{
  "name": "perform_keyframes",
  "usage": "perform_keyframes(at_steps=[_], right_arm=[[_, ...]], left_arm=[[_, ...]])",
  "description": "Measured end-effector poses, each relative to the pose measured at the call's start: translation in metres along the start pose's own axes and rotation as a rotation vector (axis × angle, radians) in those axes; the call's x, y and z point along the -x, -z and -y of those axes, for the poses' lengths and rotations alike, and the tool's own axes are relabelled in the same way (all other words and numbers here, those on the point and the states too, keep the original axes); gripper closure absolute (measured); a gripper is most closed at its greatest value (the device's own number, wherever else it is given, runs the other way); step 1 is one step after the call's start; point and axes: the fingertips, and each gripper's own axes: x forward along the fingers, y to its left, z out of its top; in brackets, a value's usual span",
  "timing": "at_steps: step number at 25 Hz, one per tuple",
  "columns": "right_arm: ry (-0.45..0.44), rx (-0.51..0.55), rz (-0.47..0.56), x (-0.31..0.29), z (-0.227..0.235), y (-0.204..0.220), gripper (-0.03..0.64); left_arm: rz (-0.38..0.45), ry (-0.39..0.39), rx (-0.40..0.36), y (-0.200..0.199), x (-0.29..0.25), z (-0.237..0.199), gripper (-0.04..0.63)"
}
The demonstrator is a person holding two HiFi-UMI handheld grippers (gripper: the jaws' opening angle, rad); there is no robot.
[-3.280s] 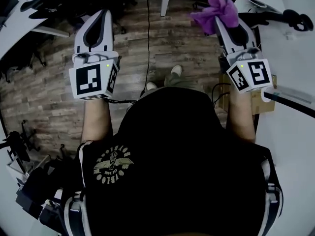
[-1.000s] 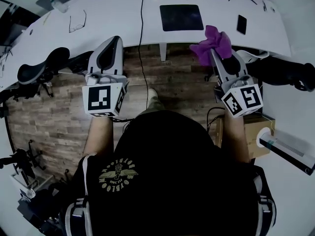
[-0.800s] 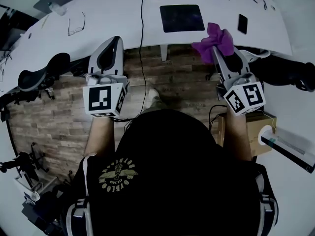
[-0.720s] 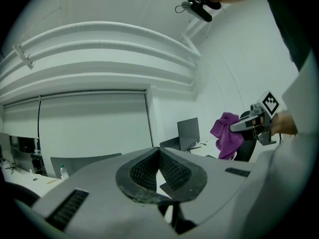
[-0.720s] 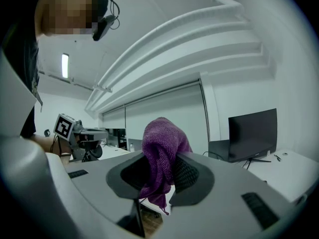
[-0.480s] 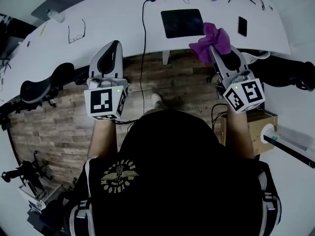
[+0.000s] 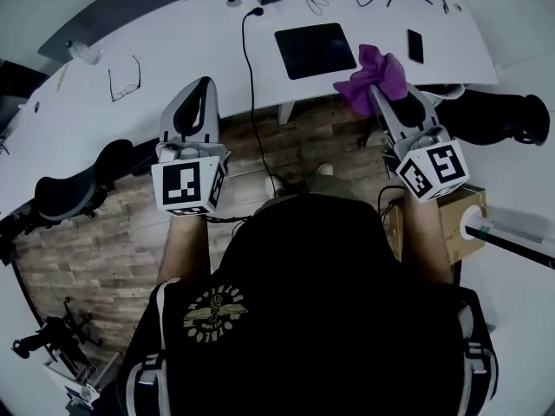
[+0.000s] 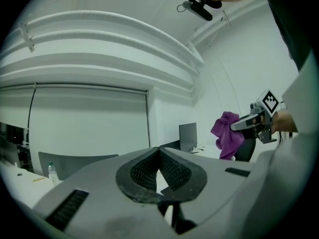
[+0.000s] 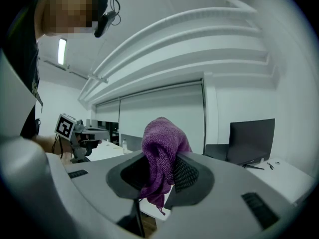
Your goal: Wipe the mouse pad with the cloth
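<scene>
A dark square mouse pad lies on the white desk, ahead of me and a little right of centre. My right gripper is shut on a bunched purple cloth, held in the air just short of the desk's front edge, near the pad's right side. In the right gripper view the cloth hangs pinched between the jaws. My left gripper is shut with nothing in it and hovers at the desk's edge to the left of the pad. In the left gripper view the jaws meet and the cloth shows to the right.
On the desk lie a black phone right of the pad, a black cable running off the front edge, glasses at the left and a monitor base at the back. Office chairs stand on either side of me, and a cardboard box at my right.
The desk and mouse pad have come into view and drawn nearer as I turned toward them. Both grippers now reach the desk's edge, the right one still holding the cloth.
</scene>
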Motion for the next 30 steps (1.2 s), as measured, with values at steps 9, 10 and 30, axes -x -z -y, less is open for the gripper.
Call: perform_keyframes(at_steps=[9, 10, 30], right_arm=[[-0.001, 0.015, 0.004, -0.007, 0.002, -0.002, 0.506], [-0.004, 0.014, 0.010, -0.010, 0.004, -0.003, 0.506], [-0.135, -0.019, 0.013, -0.103, 0.089, -0.006, 0.506]], left_arm=[[-0.009, 0.018, 0.019, 0.010, -0.011, 0.004, 0.594], [-0.008, 0.018, 0.016, 0.008, -0.013, 0.003, 0.594], [-0.046, -0.104, 0.020, 0.009, -0.121, -0.018, 0.594]])
